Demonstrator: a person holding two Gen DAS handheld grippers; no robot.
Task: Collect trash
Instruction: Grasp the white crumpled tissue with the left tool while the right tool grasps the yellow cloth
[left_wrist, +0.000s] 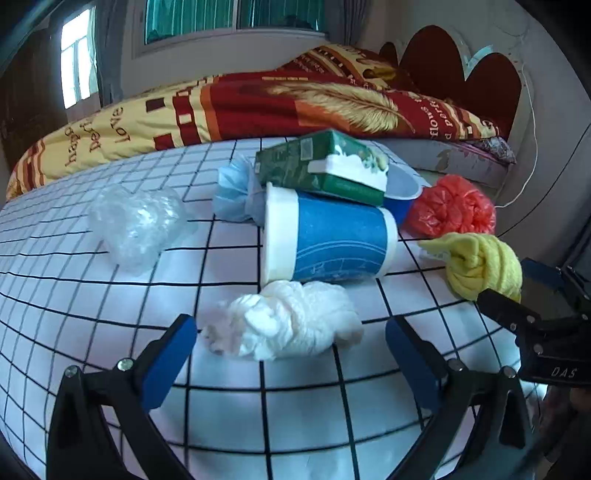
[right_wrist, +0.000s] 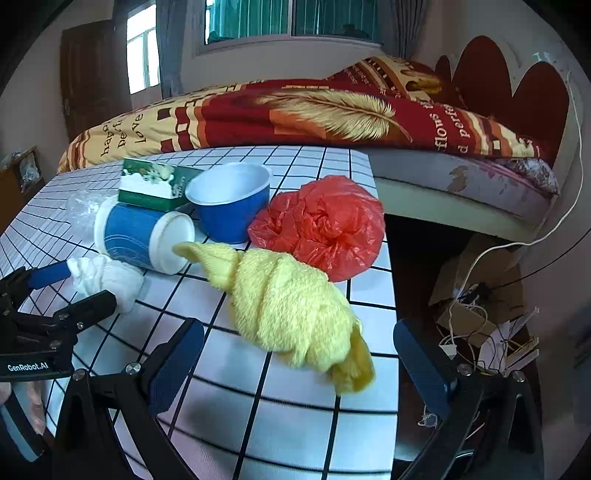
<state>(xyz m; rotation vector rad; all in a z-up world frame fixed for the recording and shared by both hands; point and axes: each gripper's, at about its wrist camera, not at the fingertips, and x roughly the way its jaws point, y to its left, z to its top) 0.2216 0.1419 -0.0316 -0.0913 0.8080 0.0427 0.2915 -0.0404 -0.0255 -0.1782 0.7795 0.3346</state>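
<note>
Left wrist view: a grid-patterned counter (left_wrist: 110, 295) fills the frame; a bed (left_wrist: 258, 107) crosses the top. Left gripper (left_wrist: 291, 347) jaws apart, flanking one white wad (left_wrist: 295, 321) at lower centre. Centre: one blue cup (left_wrist: 328, 240), one green carton (left_wrist: 317, 166).

Right wrist view: right gripper (right_wrist: 299, 358) jaws apart around one yellow cloth (right_wrist: 291, 310). Above it: one red bag (right_wrist: 321, 225), one blue bowl (right_wrist: 232, 203).

Beyond my grid-patterned surface (right_wrist: 295, 424) stands a bed (right_wrist: 461, 184) under a red-and-gold quilt (left_wrist: 295, 99); behind the bed, daylit windows (right_wrist: 258, 18) with teal curtains.
</note>
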